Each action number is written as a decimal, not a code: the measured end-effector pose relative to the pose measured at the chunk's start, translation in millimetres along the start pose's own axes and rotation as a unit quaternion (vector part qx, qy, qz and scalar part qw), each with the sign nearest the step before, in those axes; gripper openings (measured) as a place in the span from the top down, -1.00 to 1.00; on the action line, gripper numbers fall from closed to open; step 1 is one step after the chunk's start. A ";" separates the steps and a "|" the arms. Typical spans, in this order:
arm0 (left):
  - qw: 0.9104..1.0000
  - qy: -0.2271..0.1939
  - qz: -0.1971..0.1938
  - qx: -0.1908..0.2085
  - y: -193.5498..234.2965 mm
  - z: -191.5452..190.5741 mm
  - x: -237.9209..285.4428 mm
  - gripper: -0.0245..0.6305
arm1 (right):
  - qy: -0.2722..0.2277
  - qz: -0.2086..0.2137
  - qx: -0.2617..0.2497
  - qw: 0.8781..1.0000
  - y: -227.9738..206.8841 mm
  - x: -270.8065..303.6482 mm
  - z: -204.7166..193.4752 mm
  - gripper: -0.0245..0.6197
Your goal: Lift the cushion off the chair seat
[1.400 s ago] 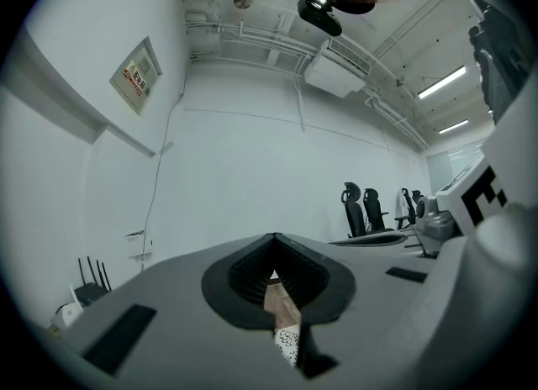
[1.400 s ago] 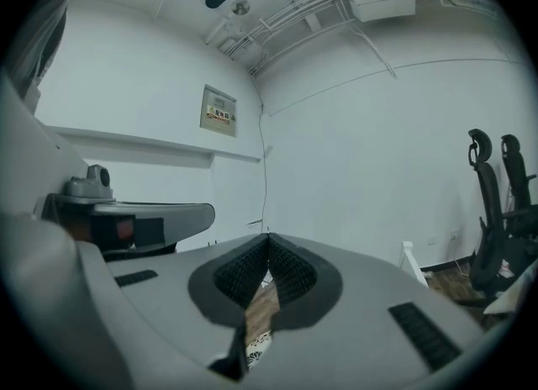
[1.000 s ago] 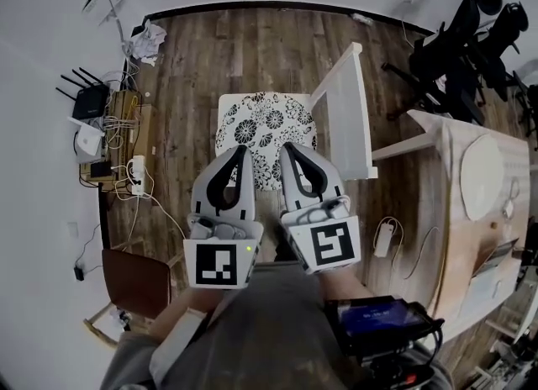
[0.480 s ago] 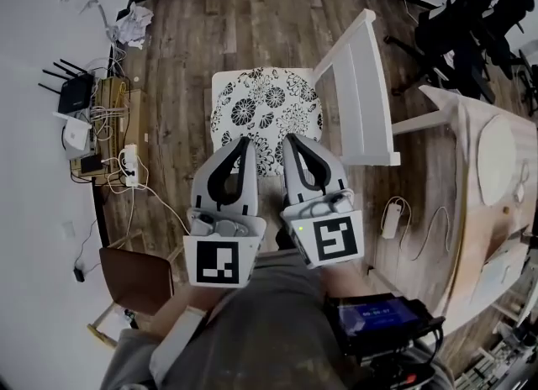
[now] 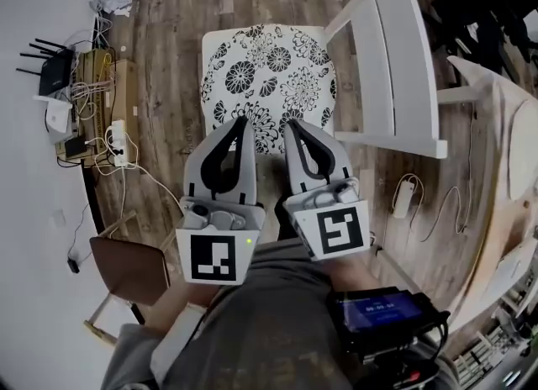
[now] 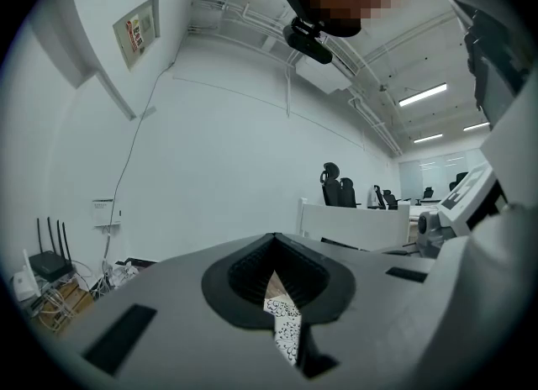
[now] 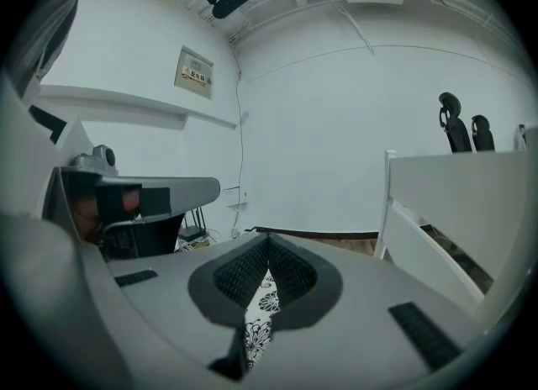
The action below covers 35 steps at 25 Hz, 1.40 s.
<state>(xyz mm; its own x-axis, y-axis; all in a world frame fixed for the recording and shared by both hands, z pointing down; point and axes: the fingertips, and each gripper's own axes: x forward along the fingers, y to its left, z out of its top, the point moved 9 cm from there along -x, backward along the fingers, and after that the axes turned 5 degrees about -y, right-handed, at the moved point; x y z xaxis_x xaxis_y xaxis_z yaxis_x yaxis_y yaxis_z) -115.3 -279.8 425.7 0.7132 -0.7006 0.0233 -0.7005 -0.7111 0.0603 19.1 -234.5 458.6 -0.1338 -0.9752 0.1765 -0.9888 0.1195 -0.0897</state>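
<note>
This is an office or lab-style workroom rather than a home. Black swivel office chairs [image 6: 334,182] stand across the room before a plain white wall [image 6: 235,144]. Long strip lights [image 6: 423,94] and bare pipes [image 6: 244,14] run along the open ceiling, and a printed notice [image 6: 139,28] hangs high up. On the wood-plank floor [image 5: 168,10], a black router [image 5: 52,62] with antennas sits by a power strip [image 5: 118,140] amid tangled cables [image 5: 92,94]. A pale wooden desk [image 5: 486,119] stands near a white wooden chair [image 5: 395,52].
</note>
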 end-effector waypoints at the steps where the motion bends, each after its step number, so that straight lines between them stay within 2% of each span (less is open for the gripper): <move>1: 1.000 0.002 0.000 0.000 1.4 -9.4 -0.2 0.91 | 0.003 -0.001 0.001 1.000 -0.8 1.4 -10.2 0.91; 17: 1.000 0.022 -0.007 -0.021 21.9 -162.0 12.7 0.91 | 0.060 -0.027 0.035 0.997 -18.0 25.7 -179.8 0.91; 25: 0.999 0.017 0.000 -0.031 29.0 -198.0 18.3 0.91 | 0.076 -0.037 0.034 0.996 -26.8 36.5 -230.3 0.91; 26: 0.999 0.015 0.000 -0.033 29.5 -200.3 18.8 0.91 | 0.081 -0.038 0.033 0.995 -27.1 37.7 -235.3 0.84; 28: 0.999 0.014 0.001 -0.035 30.2 -205.4 20.6 0.91 | 0.090 -0.039 0.027 0.995 -29.1 41.2 -244.9 0.41; 30: 0.999 0.016 0.003 -0.037 29.8 -211.1 23.5 0.91 | 0.096 -0.048 0.021 0.994 -33.4 44.7 -253.3 -0.12; 31: 0.999 0.019 0.003 -0.038 28.6 -213.6 25.2 0.91 | 0.102 -0.054 0.018 0.993 -36.6 45.3 -257.4 -0.29; 33: 0.999 0.023 0.002 -0.040 24.8 -217.2 29.9 0.91 | 0.129 -0.052 0.013 0.990 -43.8 45.6 -267.4 -0.55; 35: 0.999 0.026 0.001 -0.040 24.4 -219.4 33.7 0.91 | 0.170 -0.028 0.003 0.985 -45.1 49.8 -280.3 -0.74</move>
<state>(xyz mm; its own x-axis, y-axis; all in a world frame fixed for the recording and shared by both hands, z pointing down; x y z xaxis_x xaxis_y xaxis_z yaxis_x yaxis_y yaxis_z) -102.7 -307.7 647.0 0.7131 -0.6971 0.0748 -0.6996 -0.7007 0.1396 38.4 -236.1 746.2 -0.0941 -0.8616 0.4987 -0.9950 0.0643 -0.0765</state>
